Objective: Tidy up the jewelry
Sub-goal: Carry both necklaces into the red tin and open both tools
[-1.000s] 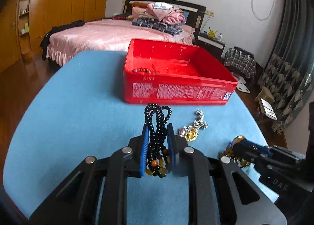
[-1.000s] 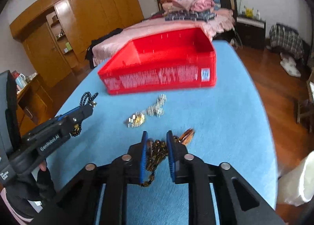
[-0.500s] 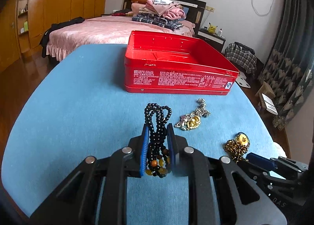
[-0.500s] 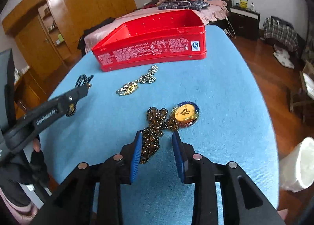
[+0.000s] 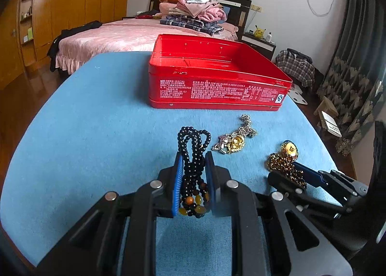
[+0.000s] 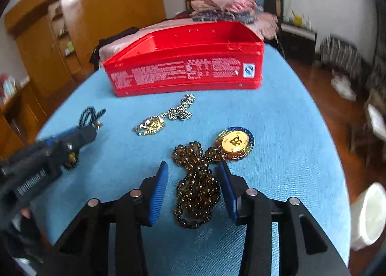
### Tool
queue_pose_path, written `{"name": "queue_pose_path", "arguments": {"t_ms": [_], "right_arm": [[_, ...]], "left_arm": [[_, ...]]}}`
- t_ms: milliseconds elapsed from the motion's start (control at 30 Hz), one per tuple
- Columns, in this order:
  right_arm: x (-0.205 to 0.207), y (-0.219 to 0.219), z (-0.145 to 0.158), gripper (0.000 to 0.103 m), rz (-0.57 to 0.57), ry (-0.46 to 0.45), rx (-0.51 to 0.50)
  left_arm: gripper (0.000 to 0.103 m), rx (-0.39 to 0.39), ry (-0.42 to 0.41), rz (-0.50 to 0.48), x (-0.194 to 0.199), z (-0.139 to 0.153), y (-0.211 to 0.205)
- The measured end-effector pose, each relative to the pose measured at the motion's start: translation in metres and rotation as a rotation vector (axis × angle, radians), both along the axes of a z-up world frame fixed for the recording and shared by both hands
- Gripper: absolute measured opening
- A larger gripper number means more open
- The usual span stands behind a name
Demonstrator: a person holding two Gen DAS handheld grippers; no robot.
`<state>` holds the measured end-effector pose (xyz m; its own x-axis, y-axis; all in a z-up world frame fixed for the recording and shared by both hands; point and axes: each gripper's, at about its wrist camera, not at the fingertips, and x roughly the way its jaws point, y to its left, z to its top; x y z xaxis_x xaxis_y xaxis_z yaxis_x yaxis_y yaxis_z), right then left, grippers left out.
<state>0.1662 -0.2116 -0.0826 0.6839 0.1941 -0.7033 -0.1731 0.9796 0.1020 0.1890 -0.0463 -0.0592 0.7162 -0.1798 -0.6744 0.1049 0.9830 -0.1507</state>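
A: Start with the left wrist view. What is the left gripper [image 5: 193, 179] doing?

B: It is clenched on the black bead necklace [image 5: 193, 155]. The blue pads press the strands from both sides, the loops stick out past the tips, and some amber beads hang at the lower end. All of this sits on the near side of the red tin [image 5: 217, 83], which stands open on the blue tablecloth [image 5: 84, 131].

A: And the other pieces?

B: A silver and gold chain [image 5: 234, 139] lies between the tin and the gripper, nearer the tin's right half. Further right of it, well short of the tin, is the brown bead necklace with its gold medallion [image 5: 289, 149]; the right gripper's fingers [image 5: 308, 174] lie along the brown beads.

A: Now the right wrist view.

B: The right gripper [image 6: 193, 189] is letting go: its jaws are opening, and the brown bead necklace [image 6: 196, 179] lies heaped on the cloth between them, with a clear gap at the left pad. The gold medallion [image 6: 235, 142] rests just beyond the right fingertip, towards the red tin [image 6: 185, 68]. The silver and gold chain [image 6: 166, 117] lies in front of the tin, and the left gripper [image 6: 91, 129] shows left of that, blurred, black beads poking out.
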Motion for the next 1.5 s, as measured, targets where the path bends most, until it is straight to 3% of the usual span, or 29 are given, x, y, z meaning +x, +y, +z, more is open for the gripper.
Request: {"name": "queue_pose_path", "arguments": {"t_ms": [100,167,233,733,1100,1500], "right_arm": [[-0.001,-0.007,-0.001,0.036,-0.01,-0.011,0.032],[0.0,-0.012,-0.001,0.025,0.0,-0.01,0.052],[-0.001,-0.015,0.0,0.021,0.012,-0.008,0.067],[0.001,-0.03,0.069,0.02,0.064,-0.108,0.177],[0.018,-0.032,0.104,0.02,0.072,-0.182,0.191],[0.09,-0.029,0.141,0.02,0.073,-0.294,0.166]], "left_arm": [[0.017,-0.004,0.002,0.002,0.0,-0.001,0.001],[0.017,-0.004,0.003,0.001,0.0,-0.002,0.001],[0.017,-0.005,0.005,0.0,0.0,-0.003,0.001],[0.017,-0.036,-0.057,-0.002,0.012,0.024,-0.005],[0.017,-0.061,-0.137,0.002,0.032,0.057,-0.008],[0.017,-0.069,-0.212,-0.001,0.099,0.085,-0.015]]}}
